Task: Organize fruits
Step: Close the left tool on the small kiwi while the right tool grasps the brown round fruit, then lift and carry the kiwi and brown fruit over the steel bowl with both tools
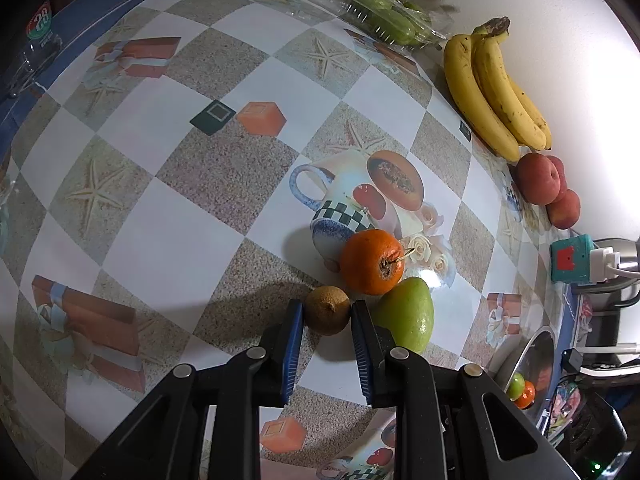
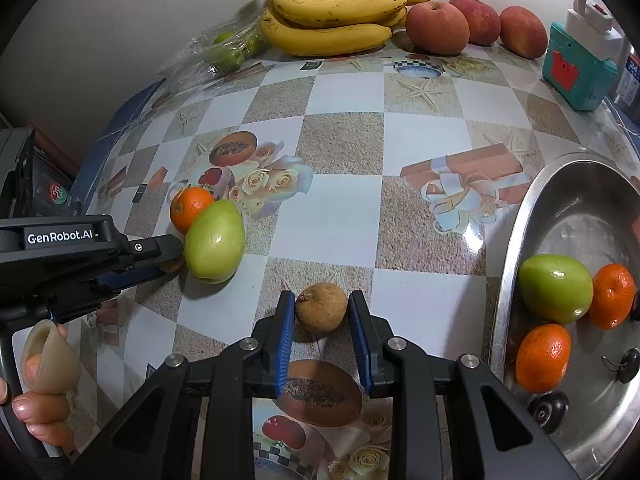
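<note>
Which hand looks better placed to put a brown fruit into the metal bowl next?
Right. The right tongs already straddle a brown fruit, and the metal bowl lies just beside them. The left tongs sit farther off, past the green fruit.

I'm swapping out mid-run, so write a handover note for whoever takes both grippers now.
Left gripper: jaws flank the first brown fruit on the table; grip unclear.
Right gripper: same, around the second brown fruit.
Done: metal bowl holds a green fruit, two oranges and dark plums.
Left: both brown fruits, plus the loose orange and loose green fruit, probably bound for the bowl.
Bananas and apples sit by the wall.
</note>
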Available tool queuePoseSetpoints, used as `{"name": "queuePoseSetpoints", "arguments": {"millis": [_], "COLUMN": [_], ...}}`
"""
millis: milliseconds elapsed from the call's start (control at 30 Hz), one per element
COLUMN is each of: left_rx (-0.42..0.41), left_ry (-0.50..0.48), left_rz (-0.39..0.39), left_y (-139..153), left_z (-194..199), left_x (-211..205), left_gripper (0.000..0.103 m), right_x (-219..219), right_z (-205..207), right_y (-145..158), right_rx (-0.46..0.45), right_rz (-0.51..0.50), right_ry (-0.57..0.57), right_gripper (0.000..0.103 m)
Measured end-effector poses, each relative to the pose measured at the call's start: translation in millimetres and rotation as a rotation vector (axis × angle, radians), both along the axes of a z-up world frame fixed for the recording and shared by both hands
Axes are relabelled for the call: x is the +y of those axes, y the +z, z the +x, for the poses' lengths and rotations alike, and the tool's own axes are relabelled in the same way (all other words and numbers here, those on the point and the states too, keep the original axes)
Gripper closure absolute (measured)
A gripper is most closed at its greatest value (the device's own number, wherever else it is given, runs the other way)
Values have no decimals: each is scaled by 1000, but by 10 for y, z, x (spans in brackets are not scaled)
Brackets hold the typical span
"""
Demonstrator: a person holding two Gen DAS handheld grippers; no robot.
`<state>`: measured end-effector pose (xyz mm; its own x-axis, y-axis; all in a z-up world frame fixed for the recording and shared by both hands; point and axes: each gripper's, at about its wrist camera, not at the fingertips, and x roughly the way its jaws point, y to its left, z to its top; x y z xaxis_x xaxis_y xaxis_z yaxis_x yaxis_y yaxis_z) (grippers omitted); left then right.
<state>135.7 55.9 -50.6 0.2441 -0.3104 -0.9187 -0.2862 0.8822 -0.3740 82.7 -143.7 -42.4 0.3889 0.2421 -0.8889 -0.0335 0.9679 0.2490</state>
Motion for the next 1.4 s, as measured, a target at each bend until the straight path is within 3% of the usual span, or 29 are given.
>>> {"name": "queuePoseSetpoints", "arguments": {"millis": [333, 800, 1067, 1400], "left_rx": [-26, -121, -181, -219], "left_ry": [0, 20, 19, 0], "left_rz": [3, 3, 4, -7], "left_y": [100, 469, 709, 836], "left_z": [-9, -85, -153, -203], "left_x": [-3, 88, 71, -4], "left_gripper": [77, 77, 77, 77], "right_x": [-76, -181, -355, -714], "right_z": [-42, -130, -206, -261], "right_y": [148, 494, 684, 675], "right_rx": [-28, -98, -130, -114], "right_rz": [30, 89, 127, 121], "right_ry": [-16, -49, -96, -202], "right_gripper": [75, 75, 75, 75]}}
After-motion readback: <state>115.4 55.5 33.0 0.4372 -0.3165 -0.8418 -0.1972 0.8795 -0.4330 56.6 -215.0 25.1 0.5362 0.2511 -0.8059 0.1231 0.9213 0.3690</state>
